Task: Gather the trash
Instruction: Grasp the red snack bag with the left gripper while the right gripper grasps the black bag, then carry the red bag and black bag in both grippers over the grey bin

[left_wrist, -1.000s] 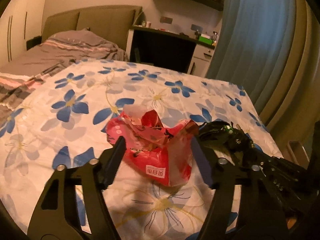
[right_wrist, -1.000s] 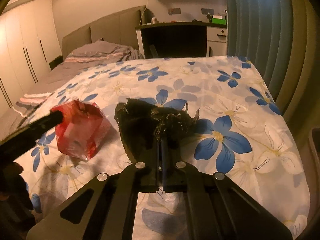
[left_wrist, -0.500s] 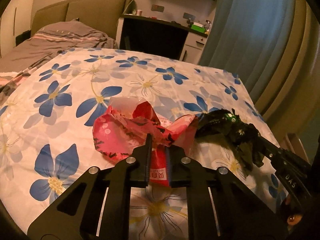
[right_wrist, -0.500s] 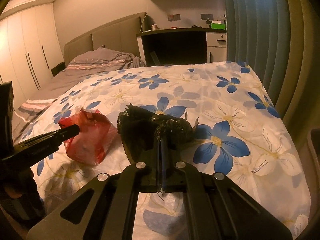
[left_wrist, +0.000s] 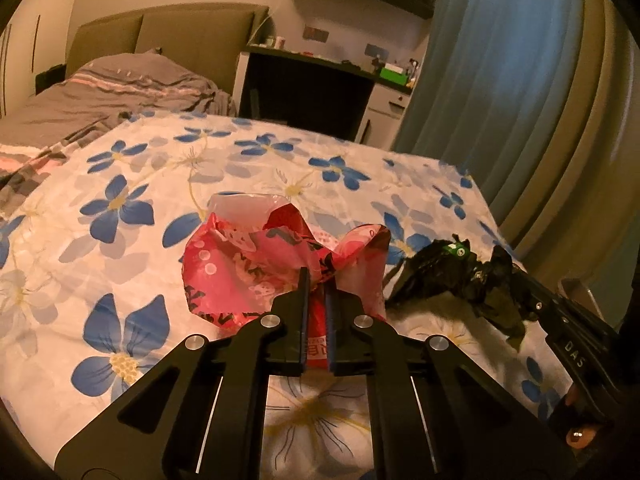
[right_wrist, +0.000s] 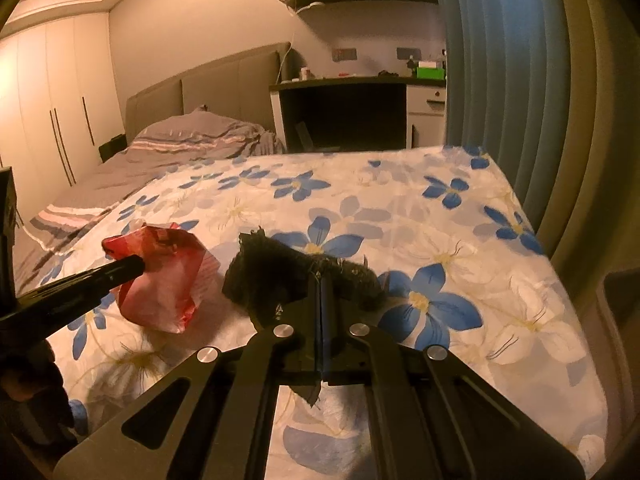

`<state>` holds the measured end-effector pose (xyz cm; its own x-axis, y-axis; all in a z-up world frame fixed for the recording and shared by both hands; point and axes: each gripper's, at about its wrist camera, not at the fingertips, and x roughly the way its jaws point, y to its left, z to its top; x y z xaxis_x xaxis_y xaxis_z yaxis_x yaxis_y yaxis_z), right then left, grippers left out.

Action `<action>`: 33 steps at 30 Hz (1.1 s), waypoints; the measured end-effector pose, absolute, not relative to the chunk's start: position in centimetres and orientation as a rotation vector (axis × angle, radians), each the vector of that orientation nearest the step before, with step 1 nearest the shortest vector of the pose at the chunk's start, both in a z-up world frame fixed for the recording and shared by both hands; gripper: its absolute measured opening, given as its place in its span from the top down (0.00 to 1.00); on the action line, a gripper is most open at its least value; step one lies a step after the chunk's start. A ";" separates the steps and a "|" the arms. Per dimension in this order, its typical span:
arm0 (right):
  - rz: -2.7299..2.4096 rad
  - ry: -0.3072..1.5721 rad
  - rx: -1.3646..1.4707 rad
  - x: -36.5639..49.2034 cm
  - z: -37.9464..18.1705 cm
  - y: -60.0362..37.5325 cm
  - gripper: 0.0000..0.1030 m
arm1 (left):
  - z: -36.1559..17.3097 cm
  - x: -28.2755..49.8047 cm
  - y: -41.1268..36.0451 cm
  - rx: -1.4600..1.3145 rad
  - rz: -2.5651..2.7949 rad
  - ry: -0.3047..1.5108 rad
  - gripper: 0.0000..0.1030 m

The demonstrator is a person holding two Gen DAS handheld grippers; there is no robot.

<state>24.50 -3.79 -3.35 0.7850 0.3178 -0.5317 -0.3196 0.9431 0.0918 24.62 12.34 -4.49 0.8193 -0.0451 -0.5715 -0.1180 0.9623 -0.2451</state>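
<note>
A crumpled red snack wrapper [left_wrist: 256,268] with white print is pinched in my left gripper [left_wrist: 316,280], which is shut on its near edge, over the floral bedspread [left_wrist: 120,208]. The wrapper also shows in the right wrist view [right_wrist: 168,276] with the left gripper's finger against it. My right gripper [right_wrist: 320,280] is shut on a crumpled black plastic bag [right_wrist: 280,276]. In the left wrist view the black bag [left_wrist: 452,272] hangs at the right, just beside the red wrapper.
The bed's right edge meets blue curtains [right_wrist: 500,100]. A dark desk [left_wrist: 308,96] with drawers stands beyond the bed's far end. A grey striped duvet [left_wrist: 112,96] and headboard lie at the back left. White wardrobes [right_wrist: 52,112] line the left wall.
My left gripper closed on the red wrapper, which was between open fingers one second ago, and has lifted it slightly. My right gripper stays shut on the black bag and has risen a little.
</note>
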 end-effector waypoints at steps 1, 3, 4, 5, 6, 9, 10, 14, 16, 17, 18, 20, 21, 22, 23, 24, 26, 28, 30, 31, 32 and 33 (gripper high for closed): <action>0.342 0.563 -0.002 24.4 -3.0 -3.9 0.99 | -4.2 24.4 12.3 -0.276 0.041 0.602 0.95; 0.339 0.547 -0.001 24.1 -2.4 -4.1 0.99 | -3.3 23.8 12.2 -0.274 0.042 0.585 0.95; 0.337 0.534 0.000 23.8 -1.9 -4.3 0.99 | -2.8 23.4 12.1 -0.273 0.043 0.577 0.95; 0.335 0.525 0.001 23.6 -1.6 -4.5 0.99 | -2.5 23.1 12.0 -0.272 0.043 0.570 0.95; 0.334 0.516 0.002 23.3 -1.2 -4.7 0.99 | -2.0 22.8 11.8 -0.268 0.042 0.561 0.95; 0.328 0.483 0.015 22.1 0.2 -5.8 0.99 | -0.5 21.6 10.8 -0.246 0.038 0.528 0.95; 0.325 0.472 0.020 21.6 0.7 -6.3 0.99 | 0.1 21.0 10.2 -0.238 0.030 0.514 0.95; 0.303 0.432 0.041 19.5 2.0 -8.4 0.99 | 1.7 19.5 8.2 -0.223 0.003 0.480 0.95; 0.286 0.411 0.053 18.0 2.6 -9.8 0.99 | 2.3 18.8 6.8 -0.215 -0.012 0.474 0.95; 0.277 0.404 0.058 17.6 2.8 -10.5 0.99 | 2.5 18.6 6.2 -0.209 -0.019 0.472 0.95; 0.268 0.396 0.064 17.1 3.0 -11.2 0.99 | 2.7 18.3 5.4 -0.202 -0.029 0.468 0.95; 0.242 0.380 0.079 15.7 3.4 -12.9 0.99 | 2.9 17.7 3.7 -0.192 -0.056 0.464 0.95; 0.230 0.373 0.085 15.0 3.7 -13.5 0.99 | 3.0 17.5 2.9 -0.189 -0.073 0.464 0.95; 0.217 0.365 0.091 14.4 3.8 -14.3 0.99 | 3.0 17.3 2.2 -0.186 -0.085 0.464 0.95; 0.207 0.359 0.093 13.9 3.9 -14.9 0.99 | 3.1 17.1 1.2 -0.178 -0.105 0.464 0.95; 0.190 0.351 0.094 13.2 4.1 -15.6 0.99 | 3.2 16.9 0.4 -0.171 -0.118 0.463 0.95; 0.164 0.337 0.093 12.2 4.4 -16.8 0.99 | 3.2 16.6 -1.5 -0.157 -0.147 0.463 0.95; 0.137 0.321 0.097 11.1 4.6 -18.3 0.99 | 3.4 16.5 -3.0 -0.151 -0.173 0.463 0.95; 0.115 0.312 0.104 10.3 4.7 -19.4 0.99 | 3.5 16.3 -4.9 -0.139 -0.204 0.462 0.95; 0.103 0.308 0.107 10.0 4.7 -20.0 0.99 | 3.6 16.4 -5.5 -0.134 -0.214 0.462 0.95; 0.087 0.302 0.112 9.6 4.8 -20.8 0.99 | 3.6 16.4 -6.5 -0.127 -0.232 0.462 0.95; 0.077 0.299 0.115 9.3 4.8 -21.3 0.99 | 3.7 16.4 -7.4 -0.121 -0.246 0.462 0.95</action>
<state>9.34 -21.32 4.79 0.9527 0.0931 -0.2894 -0.0589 0.9904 0.1248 16.42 -7.39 3.67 0.8662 -0.2620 -0.4256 0.2075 0.9632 -0.1708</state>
